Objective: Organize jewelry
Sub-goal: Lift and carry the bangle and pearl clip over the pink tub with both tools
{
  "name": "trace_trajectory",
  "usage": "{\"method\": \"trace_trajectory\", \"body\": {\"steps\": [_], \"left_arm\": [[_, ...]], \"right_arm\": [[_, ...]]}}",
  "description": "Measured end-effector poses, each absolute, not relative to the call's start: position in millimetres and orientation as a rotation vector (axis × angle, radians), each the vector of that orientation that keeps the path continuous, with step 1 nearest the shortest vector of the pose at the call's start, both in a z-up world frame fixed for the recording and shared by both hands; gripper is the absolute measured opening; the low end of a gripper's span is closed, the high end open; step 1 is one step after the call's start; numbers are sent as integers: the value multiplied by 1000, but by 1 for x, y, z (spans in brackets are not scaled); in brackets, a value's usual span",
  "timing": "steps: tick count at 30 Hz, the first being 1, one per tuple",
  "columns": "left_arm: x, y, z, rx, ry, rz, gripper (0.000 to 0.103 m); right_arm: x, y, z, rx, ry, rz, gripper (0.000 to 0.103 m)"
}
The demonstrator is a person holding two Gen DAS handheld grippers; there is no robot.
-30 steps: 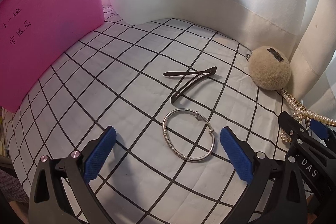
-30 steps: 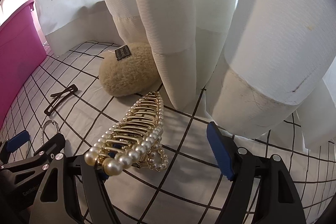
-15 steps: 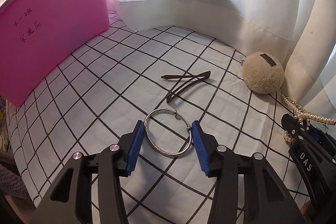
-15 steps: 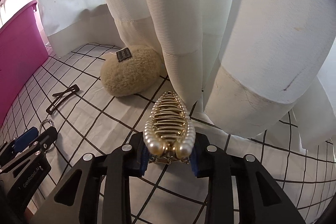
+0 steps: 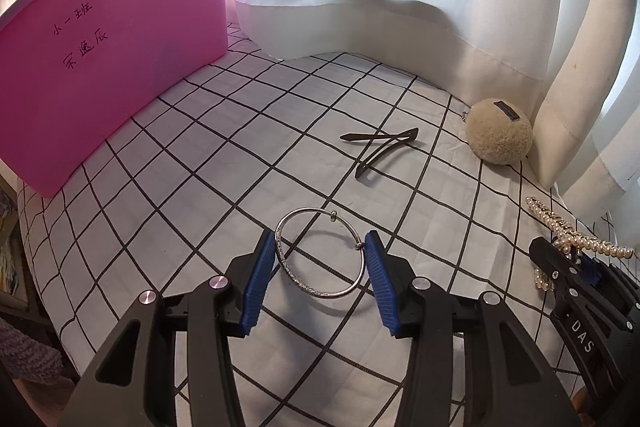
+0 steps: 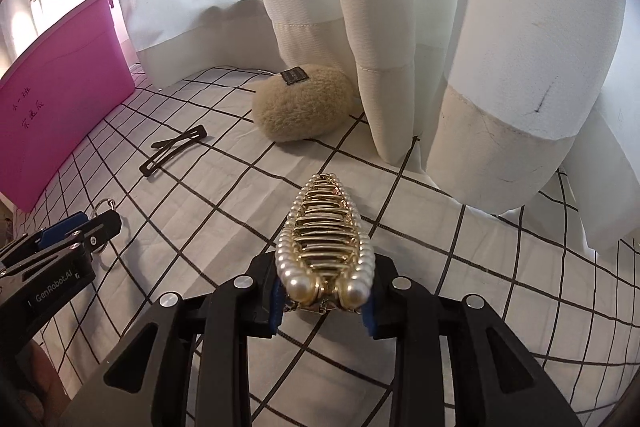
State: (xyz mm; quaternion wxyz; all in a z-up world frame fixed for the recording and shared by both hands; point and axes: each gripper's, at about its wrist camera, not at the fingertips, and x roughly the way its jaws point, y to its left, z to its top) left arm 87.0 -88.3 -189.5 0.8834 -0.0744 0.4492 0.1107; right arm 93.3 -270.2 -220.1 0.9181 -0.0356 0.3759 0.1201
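On the checked desk [image 5: 208,155]: one pink bin [image 5: 100,59], two dark snap hair clips [image 5: 384,147], one plush pouch [image 5: 500,137]. Left hand-held gripper [image 5: 320,267] pinches one silver bangle [image 5: 320,255]; right hand-held gripper [image 6: 322,301] pinches one pearl hair claw [image 6: 326,239].

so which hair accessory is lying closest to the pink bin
The dark snap clip; the fluffy pompom and pearl clip sit further from the pink bin.

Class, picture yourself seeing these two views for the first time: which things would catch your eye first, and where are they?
A pearl-edged gold hair clip is gripped in the right claw. A silver bangle sits between the left claw's blue pads. A big pink bin stands at the left on the checked cloth.
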Motion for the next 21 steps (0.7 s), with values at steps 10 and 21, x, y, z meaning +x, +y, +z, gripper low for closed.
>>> {"method": "trace_trajectory", "body": {"steps": [10, 21], "left_arm": [[58, -75, -161, -106, 944, 182, 45], [40, -58, -99, -137, 894, 195, 45]], "right_arm": [[66, -262, -187, -124, 743, 314, 29], [42, -253, -132, -123, 707, 383, 29]]}}
